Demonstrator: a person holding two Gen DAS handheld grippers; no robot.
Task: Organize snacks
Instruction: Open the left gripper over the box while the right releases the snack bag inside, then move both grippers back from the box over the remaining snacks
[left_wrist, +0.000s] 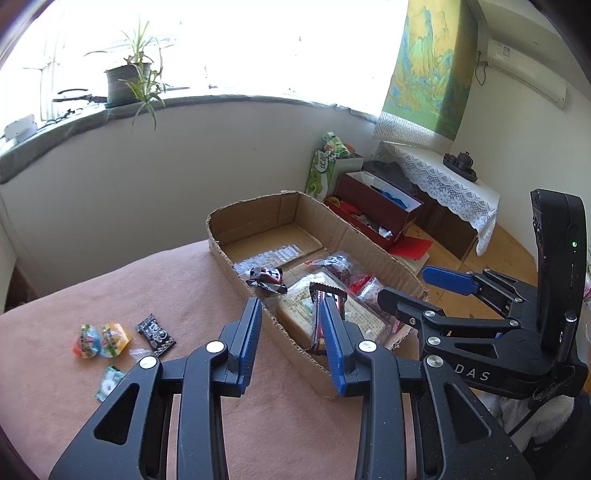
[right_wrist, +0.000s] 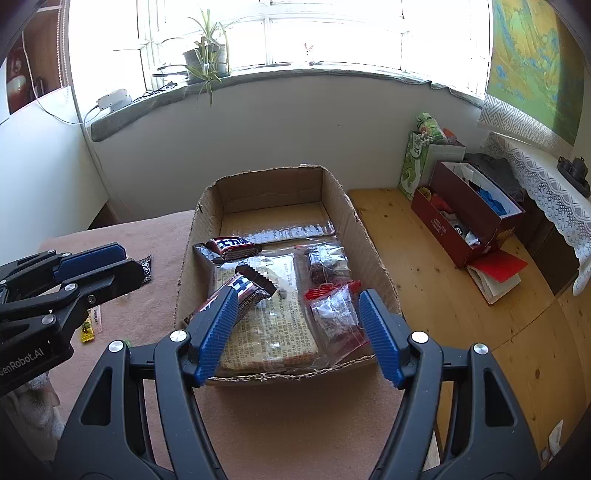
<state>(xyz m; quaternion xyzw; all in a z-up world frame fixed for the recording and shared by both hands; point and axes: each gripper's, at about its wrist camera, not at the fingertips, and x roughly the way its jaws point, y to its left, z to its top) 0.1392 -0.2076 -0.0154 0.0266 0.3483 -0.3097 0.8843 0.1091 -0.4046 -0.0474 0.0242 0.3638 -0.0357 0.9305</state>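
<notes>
An open cardboard box on the pink-covered table holds a flat yellow packet, clear bags with red seals and two dark chocolate bars. One bar lies tilted by the left wall. My left gripper is open over the box's near wall, with that bar against its right finger. My right gripper is open above the box's front. Several small wrapped candies lie on the table left of the box.
The box sits at the table's right edge, above a wooden floor. A red box, a green bag and a lace-covered cabinet stand by the wall. A potted plant is on the windowsill.
</notes>
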